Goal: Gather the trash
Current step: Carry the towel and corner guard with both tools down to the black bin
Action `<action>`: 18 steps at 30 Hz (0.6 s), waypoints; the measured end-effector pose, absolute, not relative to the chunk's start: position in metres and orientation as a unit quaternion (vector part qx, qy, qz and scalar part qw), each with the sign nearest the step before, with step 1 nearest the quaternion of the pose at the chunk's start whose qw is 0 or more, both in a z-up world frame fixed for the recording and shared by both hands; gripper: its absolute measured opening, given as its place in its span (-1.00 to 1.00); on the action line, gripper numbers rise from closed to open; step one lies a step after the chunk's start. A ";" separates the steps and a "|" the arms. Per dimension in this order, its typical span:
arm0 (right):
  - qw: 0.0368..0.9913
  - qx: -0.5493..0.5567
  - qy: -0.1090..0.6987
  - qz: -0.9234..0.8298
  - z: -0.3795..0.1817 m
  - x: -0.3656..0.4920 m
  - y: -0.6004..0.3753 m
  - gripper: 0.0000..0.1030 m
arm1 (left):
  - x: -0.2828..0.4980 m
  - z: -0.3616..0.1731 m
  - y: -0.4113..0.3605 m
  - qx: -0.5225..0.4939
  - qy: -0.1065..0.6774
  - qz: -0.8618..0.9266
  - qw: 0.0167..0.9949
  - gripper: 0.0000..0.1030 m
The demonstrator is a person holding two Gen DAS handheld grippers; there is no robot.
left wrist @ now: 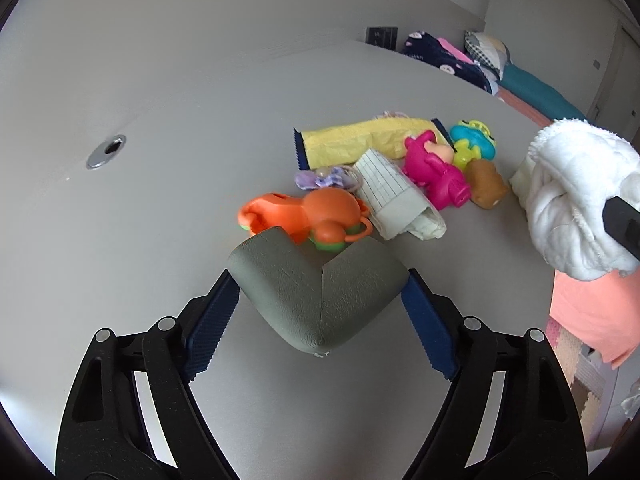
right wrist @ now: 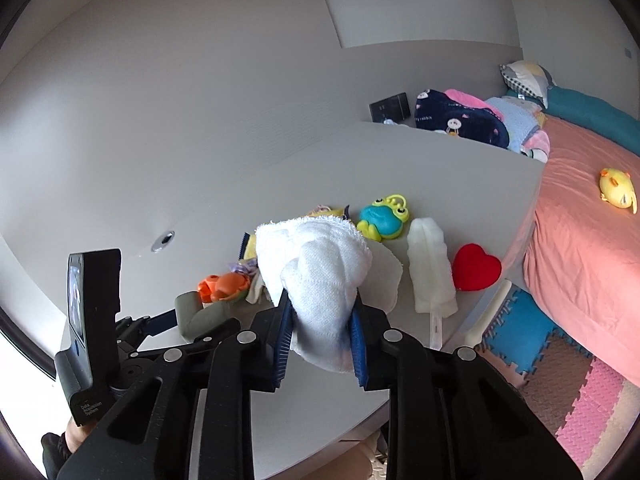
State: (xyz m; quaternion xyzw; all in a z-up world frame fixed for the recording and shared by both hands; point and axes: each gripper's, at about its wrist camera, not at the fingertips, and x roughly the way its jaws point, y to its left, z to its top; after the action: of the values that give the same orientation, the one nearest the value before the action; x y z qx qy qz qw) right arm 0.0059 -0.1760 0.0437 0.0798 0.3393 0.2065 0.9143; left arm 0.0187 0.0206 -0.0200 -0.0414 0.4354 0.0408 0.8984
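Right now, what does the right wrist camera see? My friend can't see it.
The right tongs are shut on a bunched white cloth above a grey table. Behind it lie a green frog toy, a red heart and an orange toy. A pink bed stands at right.

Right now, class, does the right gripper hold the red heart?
No, the right gripper is shut on the white cloth; the red heart lies apart on the table.
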 end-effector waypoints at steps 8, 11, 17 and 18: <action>0.925 0.082 0.313 0.202 0.069 -0.014 -0.187 -0.48 | -0.009 0.004 0.014 -0.058 0.411 0.027 0.909 0.56; 0.927 0.086 0.308 0.197 0.074 -0.018 -0.196 -0.48 | -0.013 0.011 0.003 -0.052 0.406 0.016 0.912 0.56; 0.932 0.095 0.304 0.175 0.075 -0.024 -0.220 -0.48 | -0.011 0.020 -0.021 -0.042 0.398 -0.009 0.916 0.56; 0.932 0.097 0.303 0.171 0.074 -0.026 -0.225 -0.48 | -0.011 0.021 -0.026 -0.039 0.397 -0.014 0.917 0.56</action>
State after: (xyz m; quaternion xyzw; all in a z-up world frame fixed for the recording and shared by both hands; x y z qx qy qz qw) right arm -0.0257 -0.2247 0.0742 0.0975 0.3032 0.1711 0.9323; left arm -0.0106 -0.0255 0.0212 -0.0395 0.3973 -0.0140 0.9167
